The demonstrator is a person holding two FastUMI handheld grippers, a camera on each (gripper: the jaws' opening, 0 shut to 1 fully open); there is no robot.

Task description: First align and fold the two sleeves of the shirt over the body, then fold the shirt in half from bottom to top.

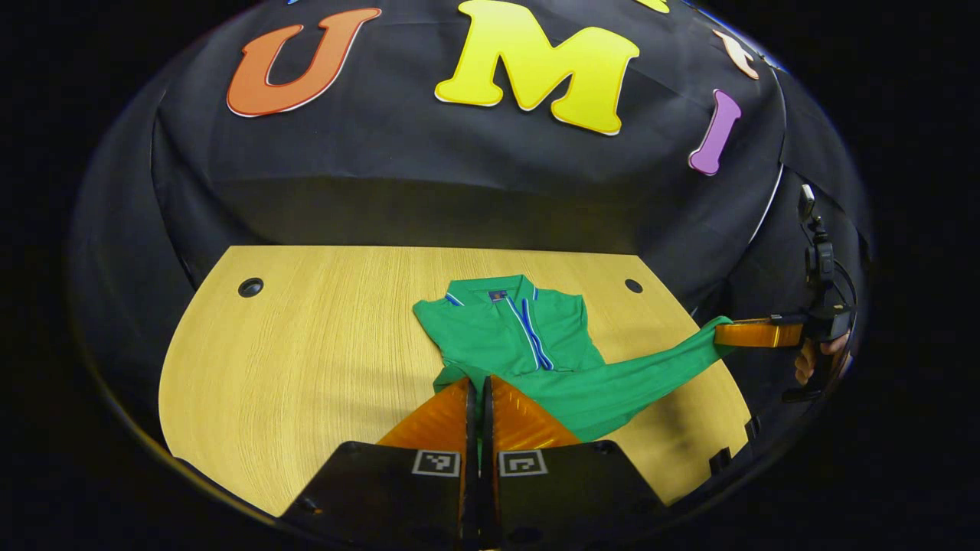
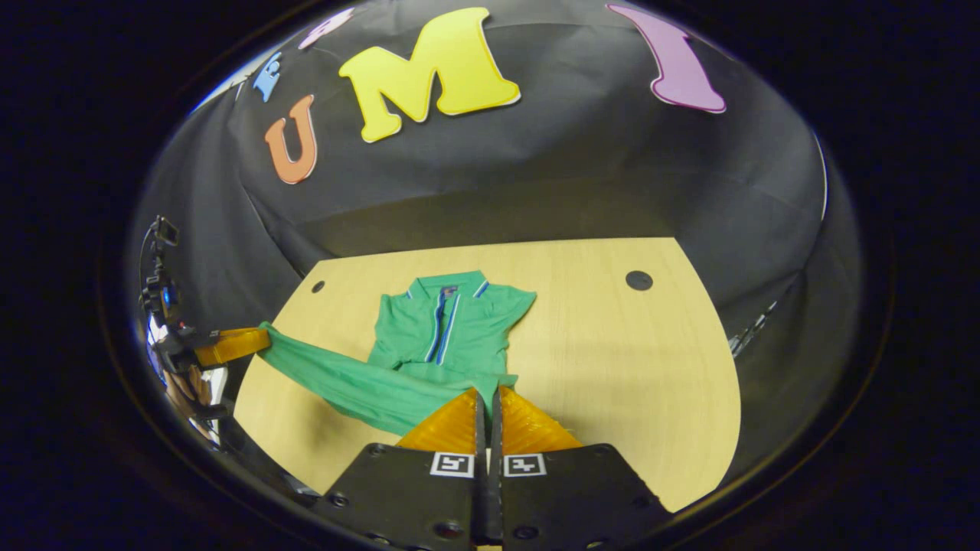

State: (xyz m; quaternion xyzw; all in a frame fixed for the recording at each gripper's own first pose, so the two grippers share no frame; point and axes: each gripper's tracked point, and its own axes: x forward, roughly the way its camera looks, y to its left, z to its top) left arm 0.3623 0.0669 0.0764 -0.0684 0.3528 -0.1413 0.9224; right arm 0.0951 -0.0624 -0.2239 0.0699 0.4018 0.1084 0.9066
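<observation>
The green shirt (image 1: pixel 513 329) lies collar-away near the bench (image 1: pixel 306 344) middle. The left tongs (image 1: pixel 478 390) clamp its near hem while the right tongs (image 2: pixel 486 402) pinch the other corner, stretching the hem taut, likely for folding upward. Sleeves seem already folded in; fabric between the fingers is hidden.

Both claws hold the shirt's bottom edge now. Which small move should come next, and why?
Probably carry both claws forward toward the collar. The left claw and right claw pinch the shirt hem, lifted and stretched between them, with sleeves seemingly folded in already.
</observation>
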